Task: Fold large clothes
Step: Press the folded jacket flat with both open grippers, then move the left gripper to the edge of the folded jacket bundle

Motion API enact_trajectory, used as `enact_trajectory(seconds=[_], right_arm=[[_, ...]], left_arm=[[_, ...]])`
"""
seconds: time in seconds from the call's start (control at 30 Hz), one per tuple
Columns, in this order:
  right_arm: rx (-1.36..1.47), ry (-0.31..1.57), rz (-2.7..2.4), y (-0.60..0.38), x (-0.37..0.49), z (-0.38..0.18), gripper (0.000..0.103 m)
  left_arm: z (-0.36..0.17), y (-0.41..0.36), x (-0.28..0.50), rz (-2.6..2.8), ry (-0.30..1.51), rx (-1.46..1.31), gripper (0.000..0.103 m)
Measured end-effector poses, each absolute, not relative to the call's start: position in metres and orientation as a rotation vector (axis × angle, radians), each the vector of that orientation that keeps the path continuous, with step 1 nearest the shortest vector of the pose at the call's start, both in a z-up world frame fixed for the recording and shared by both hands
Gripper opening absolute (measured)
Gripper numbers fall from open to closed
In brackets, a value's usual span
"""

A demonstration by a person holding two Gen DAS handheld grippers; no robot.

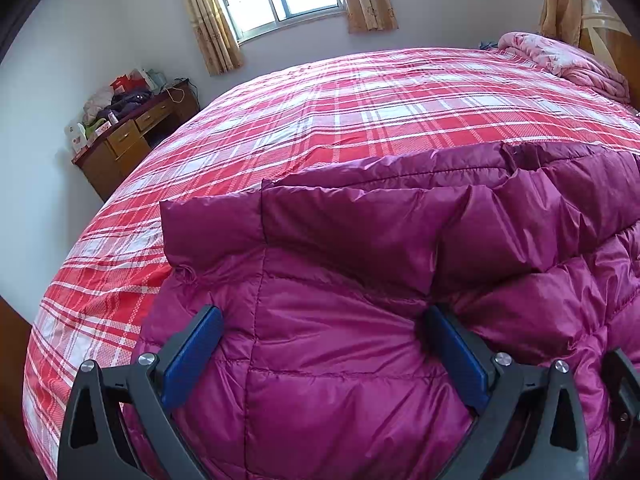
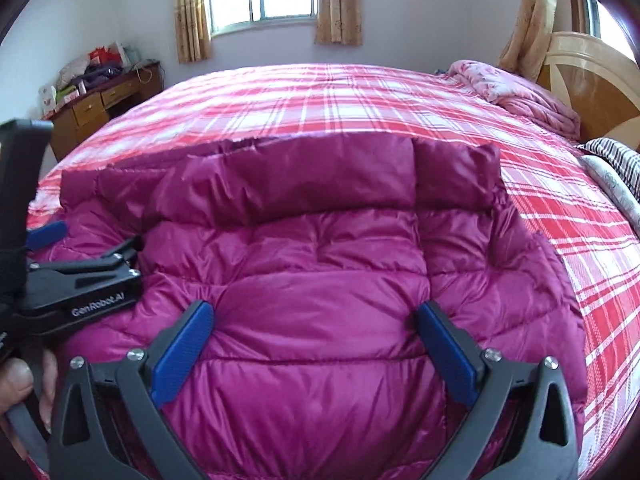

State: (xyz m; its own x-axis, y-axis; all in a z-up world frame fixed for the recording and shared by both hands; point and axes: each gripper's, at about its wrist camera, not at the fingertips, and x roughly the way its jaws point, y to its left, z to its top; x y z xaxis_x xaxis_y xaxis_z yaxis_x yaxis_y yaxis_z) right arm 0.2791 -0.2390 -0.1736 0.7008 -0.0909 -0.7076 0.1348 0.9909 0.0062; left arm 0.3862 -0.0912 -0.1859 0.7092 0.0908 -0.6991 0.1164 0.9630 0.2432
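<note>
A magenta quilted down jacket (image 1: 360, 280) lies folded on the bed, puffy and bulging; it also fills the right wrist view (image 2: 320, 260). My left gripper (image 1: 324, 316) is open, its blue pads pressing down on the jacket's left part with fabric bulging between them. My right gripper (image 2: 316, 312) is open too, pads resting on the jacket's right part. The left gripper's body (image 2: 80, 280) shows at the left of the right wrist view, lying on the jacket.
The bed has a red and white plaid cover (image 1: 360, 100). A pink quilt (image 2: 520, 92) and a striped cloth (image 2: 616, 156) lie by the wooden headboard (image 2: 592, 72). A cluttered wooden desk (image 1: 128, 132) stands by the far wall under a window.
</note>
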Motion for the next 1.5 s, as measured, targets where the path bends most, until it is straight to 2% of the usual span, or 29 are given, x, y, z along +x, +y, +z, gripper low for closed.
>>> enact_trajectory(seconds=[0.7, 0.97, 1.17, 1.4, 1.47, 1.5], right_arm=[[0.01, 0.838, -0.145, -0.233, 0.282, -0.179, 0.103], [0.01, 0.837, -0.145, -0.232, 0.282, -0.177, 0.103], [0.028, 0.82, -0.147, -0.228, 0.262, -0.163, 0.103], [-0.03, 0.763, -0.084, -0.2, 0.205, -0.147, 0.103], [-0.02, 0.759, -0.081, -0.198, 0.195, -0.151, 0.103], [-0.03, 0.759, -0.086, -0.196, 0.194, -0.154, 0.103]], left_arm=[[-0.18, -0.085, 0.38, -0.052, 0.806, 0.248, 0.102], [-0.132, -0.009, 0.308, -0.03, 0.7, 0.16, 0.102], [-0.15, 0.052, 0.269, -0.039, 0.783, 0.035, 0.102], [-0.175, 0.065, 0.258, -0.16, 0.836, -0.167, 0.101], [-0.181, 0.062, 0.259, -0.195, 0.853, -0.2, 0.089], [-0.186, 0.058, 0.26, -0.209, 0.863, -0.203, 0.073]])
